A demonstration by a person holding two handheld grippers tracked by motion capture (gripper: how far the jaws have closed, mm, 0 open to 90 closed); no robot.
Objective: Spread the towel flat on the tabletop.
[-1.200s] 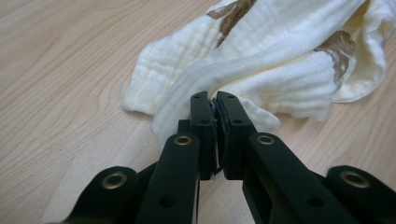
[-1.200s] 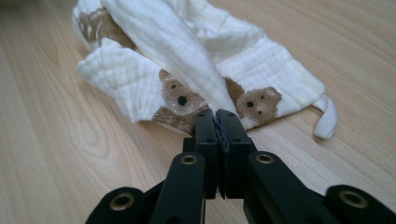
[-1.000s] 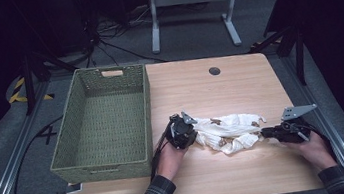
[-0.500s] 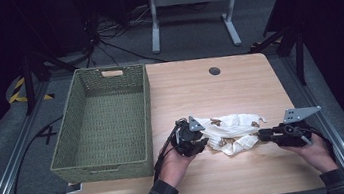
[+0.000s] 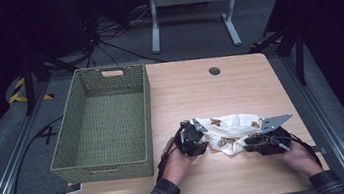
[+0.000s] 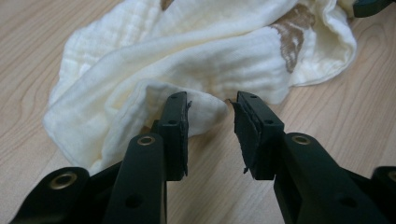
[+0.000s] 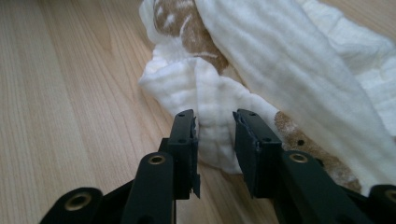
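While the high view puts the crumpled cream muslin cloth with brown patches (image 5: 230,132) at five o'clock on the light wooden tabletop (image 5: 239,85), between both hands, the gripper views add detail: left gripper (image 6: 210,112) fingers parted around a fold, right gripper (image 7: 215,126) fingers narrowly parted, straddling an edge. Green woven basket (image 5: 105,123) at nine o'clock.

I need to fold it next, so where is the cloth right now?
In the high view the cream cloth lies crumpled on the table's near right part, between the left gripper and right gripper, right of the green basket.
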